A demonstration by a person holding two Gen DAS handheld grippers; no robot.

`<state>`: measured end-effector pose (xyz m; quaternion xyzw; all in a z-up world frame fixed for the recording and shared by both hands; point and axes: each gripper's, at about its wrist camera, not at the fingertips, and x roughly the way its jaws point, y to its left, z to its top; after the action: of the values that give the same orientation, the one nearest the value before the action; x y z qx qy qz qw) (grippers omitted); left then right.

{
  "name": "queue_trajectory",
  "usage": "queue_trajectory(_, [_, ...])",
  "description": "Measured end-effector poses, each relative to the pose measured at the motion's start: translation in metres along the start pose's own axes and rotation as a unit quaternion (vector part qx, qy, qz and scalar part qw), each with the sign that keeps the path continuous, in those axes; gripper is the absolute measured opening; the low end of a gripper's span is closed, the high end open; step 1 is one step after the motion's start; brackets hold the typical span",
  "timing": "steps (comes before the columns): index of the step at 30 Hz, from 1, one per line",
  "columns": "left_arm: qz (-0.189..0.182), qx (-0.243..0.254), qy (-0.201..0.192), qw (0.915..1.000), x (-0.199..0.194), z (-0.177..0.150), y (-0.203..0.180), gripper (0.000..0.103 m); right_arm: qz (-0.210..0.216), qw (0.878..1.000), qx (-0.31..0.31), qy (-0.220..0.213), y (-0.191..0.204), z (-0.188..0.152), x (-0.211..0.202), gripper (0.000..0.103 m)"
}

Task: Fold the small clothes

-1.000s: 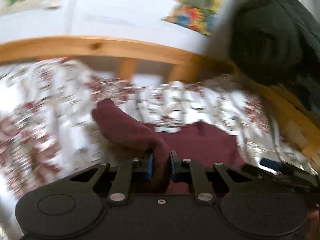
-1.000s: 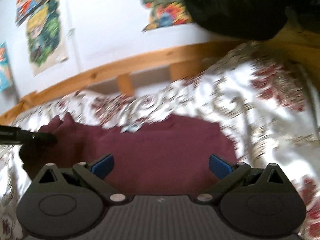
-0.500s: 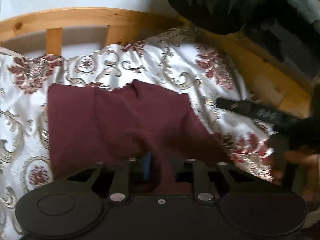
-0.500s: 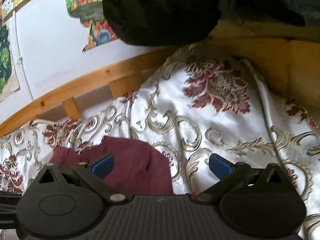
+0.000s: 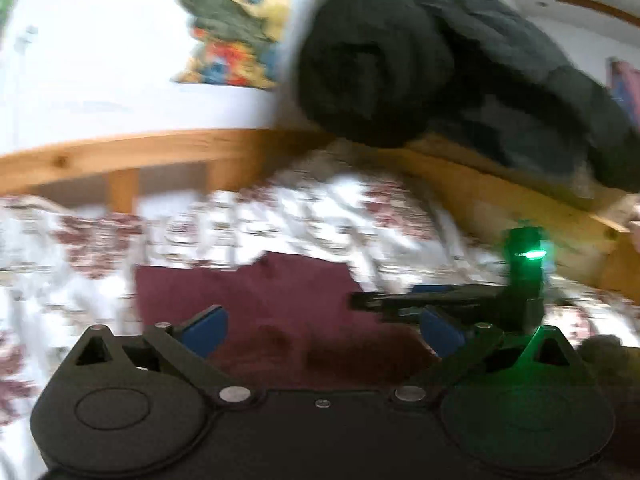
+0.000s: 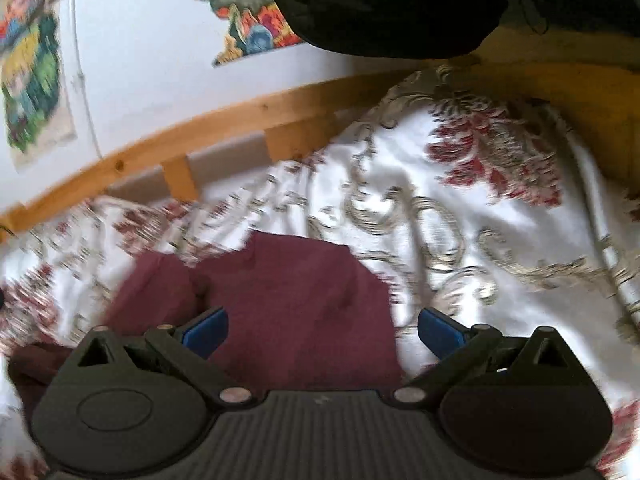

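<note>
A small maroon garment (image 5: 260, 300) lies folded on the white, red-flowered bedspread (image 5: 320, 208). My left gripper (image 5: 322, 330) hovers just above its near part, and its jaws are opening wide; the blue pads (image 5: 204, 330) press on nothing. The right gripper's black fingers (image 5: 420, 300) reach in from the right of the left wrist view, over the cloth's right edge. In the right wrist view the garment (image 6: 288, 300) lies under my right gripper (image 6: 322, 328), which is open with the cloth below its pads and not gripped.
A wooden bed rail (image 5: 120, 156) runs along the far side, and a wooden board (image 5: 520, 208) closes the right. A rolled dark blanket (image 5: 380, 60) lies on that corner. Bright posters (image 6: 32, 80) hang on the white wall.
My left gripper, shut on a fold of the maroon cloth before, carried it across the garment and has let it go, its jaws now wide. The right gripper stayed open and shifted little.
</note>
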<state>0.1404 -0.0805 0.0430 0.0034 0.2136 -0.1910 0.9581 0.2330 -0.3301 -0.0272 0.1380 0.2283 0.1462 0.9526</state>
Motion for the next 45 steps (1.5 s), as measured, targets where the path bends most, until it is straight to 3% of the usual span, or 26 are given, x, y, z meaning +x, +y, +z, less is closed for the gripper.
queue_trajectory(2, [0.037, -0.008, 0.015, 0.9992, 0.001, -0.007, 0.007, 0.102, 0.028, 0.999, 0.012, -0.013, 0.004, -0.001, -0.002, 0.103])
queue_trajectory(5, [0.054, -0.028, 0.062, 0.9962, 0.010, -0.022, 0.022, 0.102, 0.071, 0.997, 0.024, -0.019, 0.015, -0.001, 0.000, 0.103])
queue_trajectory(8, [0.060, -0.026, 0.089, 0.9939, 0.017, -0.036, 0.032, 0.102, 0.140, 0.989, 0.054, 0.008, 0.025, -0.003, 0.012, 0.103])
queue_trajectory(11, [0.068, -0.001, 0.116, 0.9909, 0.027, -0.048, 0.035, 0.102, 0.179, 0.980, 0.076, 0.034, 0.036, -0.009, 0.029, 0.103])
queue_trajectory(18, [0.114, 0.061, 0.173, 0.9764, 0.047, -0.064, 0.030, 0.102, 0.192, 0.975, 0.087, 0.072, 0.041, -0.027, 0.057, 0.103])
queue_trajectory(23, [0.117, 0.075, 0.156, 0.9780, 0.043, -0.061, 0.028, 0.102, 0.202, 0.974, 0.091, 0.058, 0.038, -0.032, 0.058, 0.100])
queue_trajectory(26, [0.109, 0.079, 0.143, 0.9804, 0.040, -0.059, 0.027, 0.092, 0.210, 0.971, 0.095, 0.061, 0.039, -0.030, 0.061, 0.094])
queue_trajectory(28, [0.095, 0.080, 0.138, 0.9826, 0.039, -0.057, 0.025, 0.084, 0.213, 0.970, 0.102, 0.065, 0.038, -0.031, 0.062, 0.084])
queue_trajectory(31, [0.077, 0.076, 0.135, 0.9848, 0.038, -0.056, 0.024, 0.064, 0.212, 0.967, 0.115, 0.077, 0.037, -0.032, 0.066, 0.072])
queue_trajectory(32, [0.078, 0.076, 0.131, 0.9854, 0.037, -0.056, 0.024, 0.053, 0.210, 0.967, 0.120, 0.081, 0.036, -0.032, 0.068, 0.069])
queue_trajectory(34, [0.075, 0.071, 0.126, 0.9866, 0.036, -0.054, 0.024, 0.042, 0.210, 0.965, 0.131, 0.091, 0.033, -0.034, 0.071, 0.058])
queue_trajectory(35, [0.073, 0.068, 0.126, 0.9870, 0.037, -0.054, 0.024, 0.039, 0.211, 0.963, 0.140, 0.096, 0.031, -0.035, 0.072, 0.055])
queue_trajectory(37, [0.068, 0.074, 0.128, 0.9867, 0.038, -0.055, 0.020, 0.033, 0.207, 0.960, 0.156, 0.103, 0.026, -0.037, 0.075, 0.031])
queue_trajectory(39, [0.061, 0.088, 0.126, 0.9863, 0.037, -0.056, 0.012, 0.030, 0.199, 0.961, 0.161, 0.106, 0.021, -0.039, 0.077, 0.020])
queue_trajectory(45, [0.031, 0.128, 0.111, 0.9850, 0.037, -0.060, -0.013, 0.024, 0.176, 0.978, 0.095, 0.065, 0.023, -0.025, 0.059, 0.014])
